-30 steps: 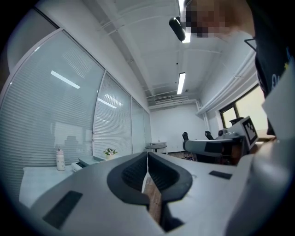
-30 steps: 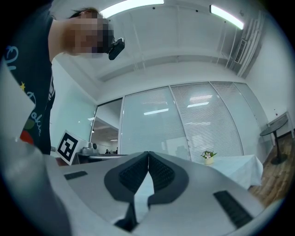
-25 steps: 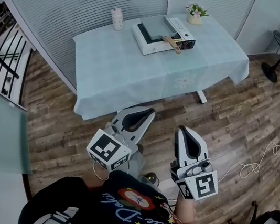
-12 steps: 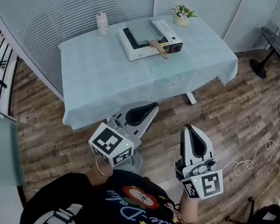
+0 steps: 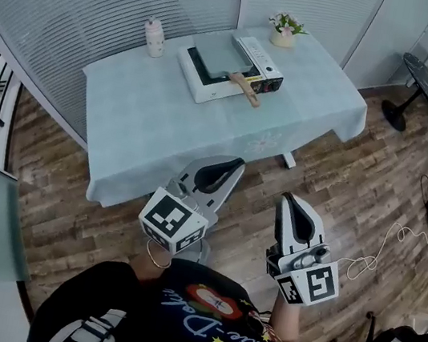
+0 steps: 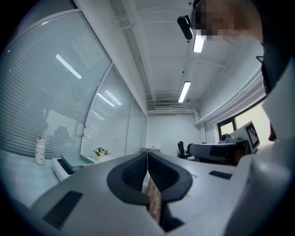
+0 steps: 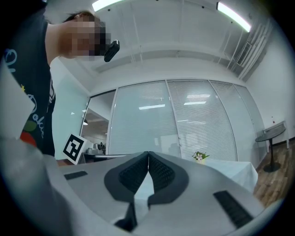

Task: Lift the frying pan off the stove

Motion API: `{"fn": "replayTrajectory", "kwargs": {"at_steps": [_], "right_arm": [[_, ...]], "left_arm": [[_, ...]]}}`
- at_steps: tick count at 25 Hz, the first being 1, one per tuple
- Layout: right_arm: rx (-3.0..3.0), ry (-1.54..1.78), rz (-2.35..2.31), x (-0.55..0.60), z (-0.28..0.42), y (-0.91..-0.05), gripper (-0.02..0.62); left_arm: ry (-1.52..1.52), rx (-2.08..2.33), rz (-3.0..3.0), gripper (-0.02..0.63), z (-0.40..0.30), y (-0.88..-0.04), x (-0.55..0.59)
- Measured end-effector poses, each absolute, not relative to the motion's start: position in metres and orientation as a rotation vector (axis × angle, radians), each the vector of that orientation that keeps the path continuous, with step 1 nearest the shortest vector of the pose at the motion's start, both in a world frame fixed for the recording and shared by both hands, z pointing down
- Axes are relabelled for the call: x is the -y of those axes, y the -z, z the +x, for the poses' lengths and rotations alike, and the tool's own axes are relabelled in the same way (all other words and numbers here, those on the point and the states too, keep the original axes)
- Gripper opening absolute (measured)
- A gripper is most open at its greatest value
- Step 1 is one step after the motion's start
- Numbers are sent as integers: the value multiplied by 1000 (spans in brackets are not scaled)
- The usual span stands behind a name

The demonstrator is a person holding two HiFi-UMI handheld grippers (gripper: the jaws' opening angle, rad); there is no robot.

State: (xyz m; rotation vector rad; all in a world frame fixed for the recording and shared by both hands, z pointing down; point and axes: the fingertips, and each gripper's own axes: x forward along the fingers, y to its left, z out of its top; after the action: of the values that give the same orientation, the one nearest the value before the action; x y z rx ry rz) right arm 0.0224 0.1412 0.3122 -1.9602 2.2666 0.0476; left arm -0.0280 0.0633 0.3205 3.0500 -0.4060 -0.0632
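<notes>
None of the lift is looking done yet, and every step of it is waiting.

Seen from the head view, the table (image 5: pixel 148 127), draped in a pale blue cloth, is filling the twelve o'clock part of the floor ahead of the person. The white stove (image 5: pixel 198 84) is sitting on the far half of the table, toward one o'clock. The frying pan (image 5: pixel 218 52), grey and square, is resting flat on top of the stove, and its wooden handle (image 5: pixel 246 89) is sticking out past the stove's edge toward five o'clock.

The left gripper (image 5: pixel 234 162) is hovering over the wooden floor at about six o'clock from the table's near edge, with its jaws pressed together on nothing. The right gripper (image 5: pixel 285 200) is riding just beside it at three o'clock, likewise closed and empty. Both are pointing roughly toward the table, well apart from the pan.

A small white bottle (image 5: pixel 153 37) is standing at nine o'clock from the stove, and a little flower pot (image 5: pixel 283 33) is sitting at one o'clock from it.

What is remaining, as I judge it: closing the gap to the table, opening a jaw pair, taking the handle, and raising the pan clear
</notes>
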Motion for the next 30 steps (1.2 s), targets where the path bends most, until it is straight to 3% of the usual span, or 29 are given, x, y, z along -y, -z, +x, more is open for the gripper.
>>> {"fn": "replayTrajectory", "kwargs": {"at_steps": [30], "right_arm": [[-2351, 68, -1945, 20, 49, -334, 2]], "left_arm": [[78, 431, 2991, 8, -6, -342, 102]]}}
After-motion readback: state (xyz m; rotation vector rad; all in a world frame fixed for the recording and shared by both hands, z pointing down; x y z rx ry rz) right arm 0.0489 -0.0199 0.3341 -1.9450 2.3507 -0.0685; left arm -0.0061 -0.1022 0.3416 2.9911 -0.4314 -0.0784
